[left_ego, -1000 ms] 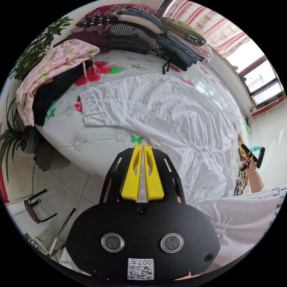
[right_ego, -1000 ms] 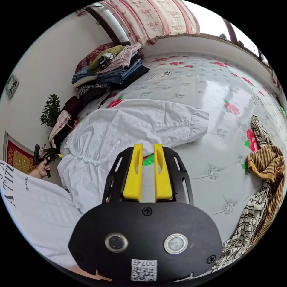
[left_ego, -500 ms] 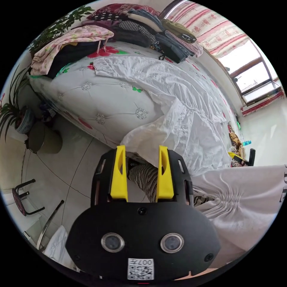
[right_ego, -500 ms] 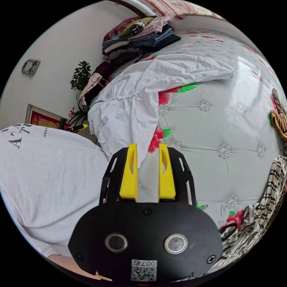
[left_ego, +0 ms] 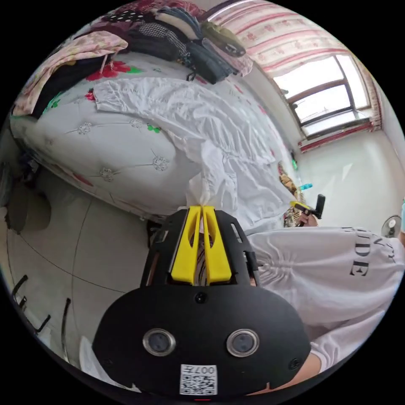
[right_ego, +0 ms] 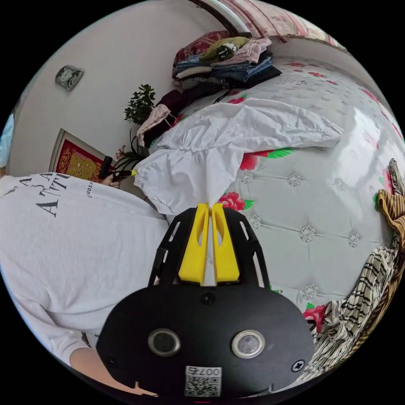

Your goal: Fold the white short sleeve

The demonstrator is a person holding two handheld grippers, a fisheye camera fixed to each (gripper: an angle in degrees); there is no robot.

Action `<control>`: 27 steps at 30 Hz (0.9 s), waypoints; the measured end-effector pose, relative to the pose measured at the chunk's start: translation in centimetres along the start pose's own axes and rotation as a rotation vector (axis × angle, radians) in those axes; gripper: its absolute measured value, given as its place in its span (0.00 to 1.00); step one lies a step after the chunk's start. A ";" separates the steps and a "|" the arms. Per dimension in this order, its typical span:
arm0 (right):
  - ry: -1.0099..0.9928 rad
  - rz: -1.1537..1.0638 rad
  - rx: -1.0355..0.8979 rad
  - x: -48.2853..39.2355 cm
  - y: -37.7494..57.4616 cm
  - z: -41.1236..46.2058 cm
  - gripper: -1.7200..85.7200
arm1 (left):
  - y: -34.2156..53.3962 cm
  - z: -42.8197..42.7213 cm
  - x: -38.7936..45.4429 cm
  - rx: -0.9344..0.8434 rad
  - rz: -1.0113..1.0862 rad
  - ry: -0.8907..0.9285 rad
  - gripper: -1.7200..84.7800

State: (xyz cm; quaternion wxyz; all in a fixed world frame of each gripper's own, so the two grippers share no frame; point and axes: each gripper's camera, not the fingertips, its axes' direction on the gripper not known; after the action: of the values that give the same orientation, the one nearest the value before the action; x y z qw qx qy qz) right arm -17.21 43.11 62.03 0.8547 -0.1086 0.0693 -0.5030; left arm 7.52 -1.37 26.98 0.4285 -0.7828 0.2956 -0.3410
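The white short sleeve (left_ego: 219, 139) is being spread across the flowered bed (left_ego: 122, 156), its lower part hanging over the near edge of the bed where the person in a white printed T-shirt (left_ego: 329, 270) is standing. In the left gripper view, the left gripper (left_ego: 201, 209) is being held at that near edge with its yellow jaws drawn together, and a bunched corner of the hem is being pinched between the tips. In the right gripper view, the right gripper (right_ego: 209, 206) is likewise being held with its jaws nearly touching, and another point of the hem (right_ego: 211, 185) is being gripped between them, the cloth fanning away from the tips toward the gathered waist. One sleeve (right_ego: 312, 130) of the garment is being laid flat toward the middle of the bed. A stack of folded clothes (right_ego: 228, 63) is being kept at the far corner of the bed against the wall, and a pink floral cloth (left_ego: 71, 55) is being draped over dark clothes at the bed's far side edge. Striped garments (right_ego: 371, 287) are being left in a heap along the near edge of the bed, well apart from the white one. The other gripper is being seen small beyond the T-shirt in each view
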 end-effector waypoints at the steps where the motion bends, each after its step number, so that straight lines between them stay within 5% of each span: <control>1: -0.016 0.007 0.045 0.4 0.2 -1.2 0.02 | 1.2 -1.3 -1.6 0.054 -0.073 0.061 0.01; 6: -0.041 -0.022 -0.088 1.8 1.1 -0.2 0.02 | 5.3 -0.6 -7.1 0.045 -0.337 0.156 0.01; 17: -0.297 0.069 0.170 6.0 3.2 -4.6 0.02 | 2.4 -7.6 -5.8 0.285 -0.107 0.456 0.01; 22: -0.326 0.125 0.329 10.1 -3.0 -6.9 0.02 | -6.5 -6.4 -9.6 0.356 -0.217 0.531 0.01; 27: -0.107 0.134 0.357 12.5 -15.1 -4.7 0.04 | -17.3 -3.6 -10.3 0.413 -0.267 0.421 0.04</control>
State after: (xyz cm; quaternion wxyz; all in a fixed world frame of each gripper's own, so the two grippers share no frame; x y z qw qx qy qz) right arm -24.99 24.51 61.21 0.8943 0.0228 -0.0593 -0.4430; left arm 1.55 12.63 40.66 0.4591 -0.6236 0.1969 -0.6013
